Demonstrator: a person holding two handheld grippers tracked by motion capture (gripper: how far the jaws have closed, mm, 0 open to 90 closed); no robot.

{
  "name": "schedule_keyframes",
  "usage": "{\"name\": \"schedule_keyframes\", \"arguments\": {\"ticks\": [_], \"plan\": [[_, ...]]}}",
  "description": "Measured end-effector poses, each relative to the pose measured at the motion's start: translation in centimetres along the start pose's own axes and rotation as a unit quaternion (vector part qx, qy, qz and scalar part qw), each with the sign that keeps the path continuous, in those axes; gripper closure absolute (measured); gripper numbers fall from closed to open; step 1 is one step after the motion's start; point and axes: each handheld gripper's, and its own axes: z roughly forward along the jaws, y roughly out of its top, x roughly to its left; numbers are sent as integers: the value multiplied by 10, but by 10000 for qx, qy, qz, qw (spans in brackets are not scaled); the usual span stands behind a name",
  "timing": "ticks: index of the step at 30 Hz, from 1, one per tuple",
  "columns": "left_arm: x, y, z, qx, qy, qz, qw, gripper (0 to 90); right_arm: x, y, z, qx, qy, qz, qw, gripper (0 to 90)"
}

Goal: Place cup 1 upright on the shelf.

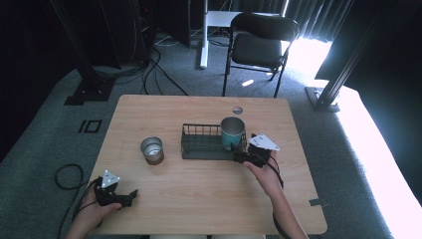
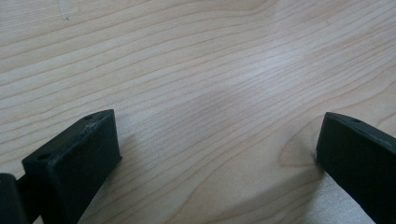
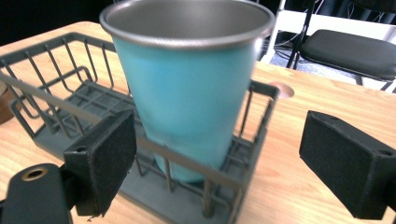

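Observation:
A teal metal cup (image 1: 232,131) stands upright in the right end of a dark wire basket (image 1: 199,144) at mid-table. My right gripper (image 1: 242,155) sits just outside the basket's near right corner, open and empty. In the right gripper view the teal cup (image 3: 191,88) rises behind the basket's wire wall (image 3: 60,100), and the right gripper (image 3: 219,163) has its jaws spread wide in front of it. A short silver cup (image 1: 152,150) stands on the table left of the basket. My left gripper (image 1: 130,195) rests near the front left edge, open over bare wood (image 2: 210,93).
The wooden table (image 1: 199,199) has a round cable hole (image 1: 237,110) near its far edge. A black folding chair (image 1: 259,45) stands beyond the table. Cables (image 1: 67,177) lie on the grey carpet at left.

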Motion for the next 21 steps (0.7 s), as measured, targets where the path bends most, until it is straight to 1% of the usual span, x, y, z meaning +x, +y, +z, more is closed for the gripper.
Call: {"name": "schedule_keyframes", "arguments": {"ticks": [5,6,9,10,11,12,14,17,19,20,21], "plan": [[0,0,0,0,-1,0,10000,5,-5,-7,-7,23,-4,-46,10000,108],[0,0,0,0,0,0,10000,5,-8,-11,-11,50,-24,-27,10000,108],[0,0,0,0,-1,0,10000,5,-11,-14,-14,54,-64,25,10000,108],[0,0,0,-1,-2,0,10000,5,-14,-19,-16,76,-73,47,9999,108],[0,0,0,-1,-2,0,10000,5,-14,-19,-16,76,-73,47,9999,108],[0,0,0,-1,-1,-1,10000,5,-18,-25,-19,136,-95,57,9998,108],[0,0,0,0,0,0,10000,5,-20,-28,-20,152,-106,52,9998,108],[0,0,0,1,0,1,10000,5,-26,-40,-24,288,-130,45,9995,108],[0,0,0,-1,0,0,10000,5,-29,-45,-26,339,-139,80,9993,109],[0,0,0,-1,0,0,10000,5,-29,-45,-26,339,-139,80,9993,109],[0,0,0,-1,-1,0,10000,5,-32,-50,-28,381,-140,78,9991,108]]}}
